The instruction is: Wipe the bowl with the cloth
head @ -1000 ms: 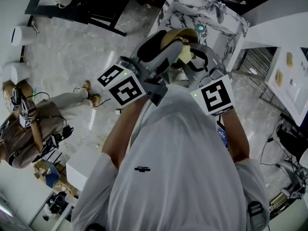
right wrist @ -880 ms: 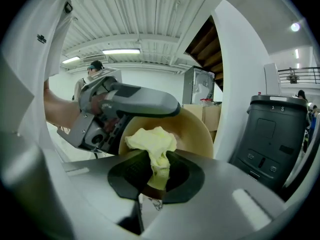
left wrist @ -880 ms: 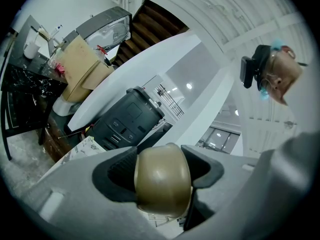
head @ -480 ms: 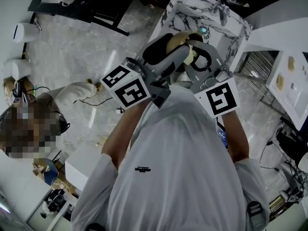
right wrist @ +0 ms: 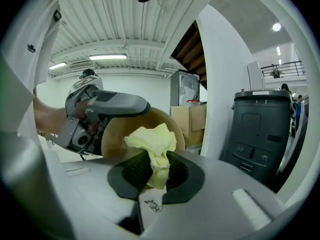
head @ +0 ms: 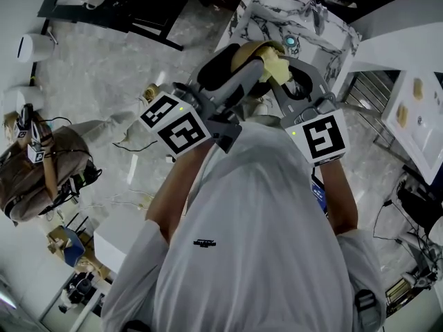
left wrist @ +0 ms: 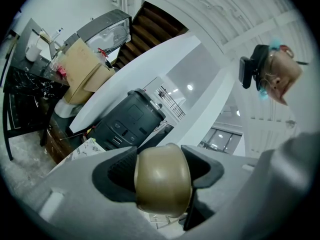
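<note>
An olive-tan bowl (head: 243,49) is held up in the air, tipped on its side, with my left gripper (head: 239,69) shut on its rim (left wrist: 162,184). My right gripper (head: 282,83) is shut on a crumpled pale yellow cloth (head: 274,66), which presses against the bowl's inner face (right wrist: 176,123). In the right gripper view the cloth (right wrist: 152,143) sticks up from between the jaws, and the left gripper (right wrist: 102,109) clamps the bowl from the left. The rest of the bowl's inside is hidden behind the cloth.
A marble-topped counter (head: 277,12) lies below and ahead of the bowl. A white table (head: 415,116) stands at the right. A person (head: 41,178) sits on the floor at the left. A dark grey bin (right wrist: 260,129) and cardboard boxes (left wrist: 82,66) stand nearby.
The cloth in my right gripper has slid upward across the bowl. The left gripper and bowl have shifted slightly. The seated person at the left has moved a leg.
</note>
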The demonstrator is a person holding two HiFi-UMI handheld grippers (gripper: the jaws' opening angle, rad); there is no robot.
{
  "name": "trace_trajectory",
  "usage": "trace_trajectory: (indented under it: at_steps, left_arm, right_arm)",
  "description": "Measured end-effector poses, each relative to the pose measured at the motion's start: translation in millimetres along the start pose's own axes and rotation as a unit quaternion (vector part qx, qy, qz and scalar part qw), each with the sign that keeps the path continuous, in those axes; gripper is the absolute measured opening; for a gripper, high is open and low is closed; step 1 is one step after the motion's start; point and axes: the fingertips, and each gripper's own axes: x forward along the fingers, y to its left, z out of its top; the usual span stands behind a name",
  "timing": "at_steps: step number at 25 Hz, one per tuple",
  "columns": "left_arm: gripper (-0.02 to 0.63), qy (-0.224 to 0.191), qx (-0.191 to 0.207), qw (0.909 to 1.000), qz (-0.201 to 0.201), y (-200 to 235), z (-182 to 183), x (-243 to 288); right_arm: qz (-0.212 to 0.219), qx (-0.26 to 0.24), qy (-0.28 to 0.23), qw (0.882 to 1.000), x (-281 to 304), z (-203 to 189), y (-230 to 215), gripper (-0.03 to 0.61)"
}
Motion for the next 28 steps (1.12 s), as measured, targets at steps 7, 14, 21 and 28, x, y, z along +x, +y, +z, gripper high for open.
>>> trace_trajectory:
  at_steps: [7,14,21,28]
  left_arm:
    - [0.281,-0.011,0.007,0.9999,0.008,-8.7,2.3,0.4]
    - [0.281,-0.016,0.002,0.9997,0.017,-4.1,-0.1,5.5]
    - [0.281,-0.038,0.024,0.9979,0.047,12.7,14.5,-4.1]
    - [0.281,-0.004,0.137,0.9882,0.068,9.0,6.3,-5.1]
  right_arm:
    - [0.033,0.014,0.007,0.999,-16.0,3.3,24.8,0.044]
    - [0.082,0.087,-0.040,0.992,-20.7,19.1,36.2,0.043]
    - [0.107,0.122,-0.068,0.984,-43.5,32.9,29.9,0.044]
    - [0.067,0.106,-0.080,0.989,-53.6,46.6,4.3,0.044]
